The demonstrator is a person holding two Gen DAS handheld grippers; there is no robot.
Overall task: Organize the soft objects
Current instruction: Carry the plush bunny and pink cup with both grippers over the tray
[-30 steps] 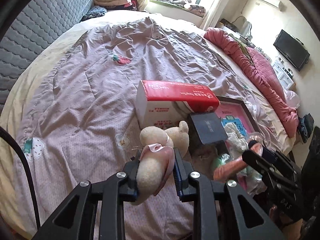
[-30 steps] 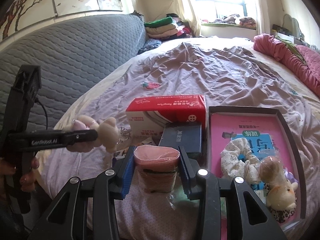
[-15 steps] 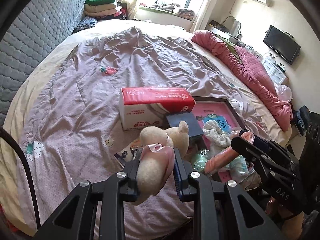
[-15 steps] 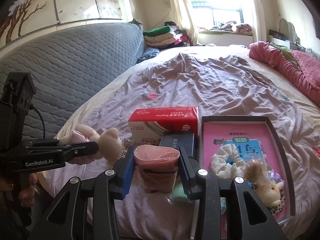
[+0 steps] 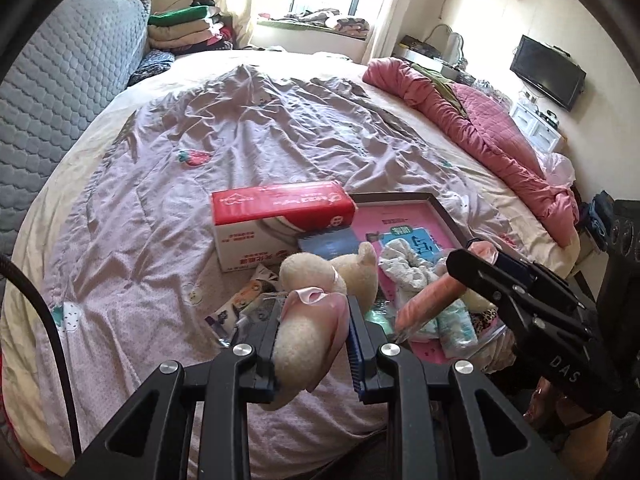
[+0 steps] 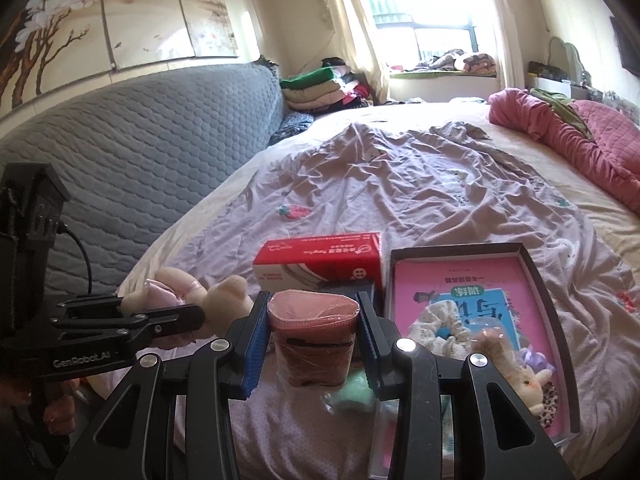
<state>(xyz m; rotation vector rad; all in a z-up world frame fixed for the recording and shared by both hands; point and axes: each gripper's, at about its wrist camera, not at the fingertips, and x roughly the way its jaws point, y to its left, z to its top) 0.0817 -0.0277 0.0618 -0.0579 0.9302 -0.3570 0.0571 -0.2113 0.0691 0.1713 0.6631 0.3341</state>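
Left wrist view: the left gripper (image 5: 314, 342) is clamped on a cream plush bear (image 5: 308, 344) with a pink bow, lifted above the lilac bedspread (image 5: 160, 200) at 6 o'clock. Just past it, at 12 o'clock from the bear, sits a red-and-white tissue box (image 5: 276, 220). Out at 3 o'clock the right gripper (image 5: 476, 268) comes in from the side, pinching a pink wrapped pack (image 5: 432, 296) over the dark tray (image 5: 448, 216), where a frilly scrunchie (image 5: 404, 266) lies.

Right wrist view: the right gripper (image 6: 312, 340) squeezes the pink wrapped pack (image 6: 314, 340) between its blue pads, dead centre. At 9 o'clock the left gripper (image 6: 176, 318) grips the plush bear (image 6: 218, 300). At 3 o'clock the tray (image 6: 538, 280) holds a pink book, the scrunchie (image 6: 440, 322) and a small fluffy toy (image 6: 516, 368). The tissue box (image 6: 320, 264) stands at 12 o'clock.
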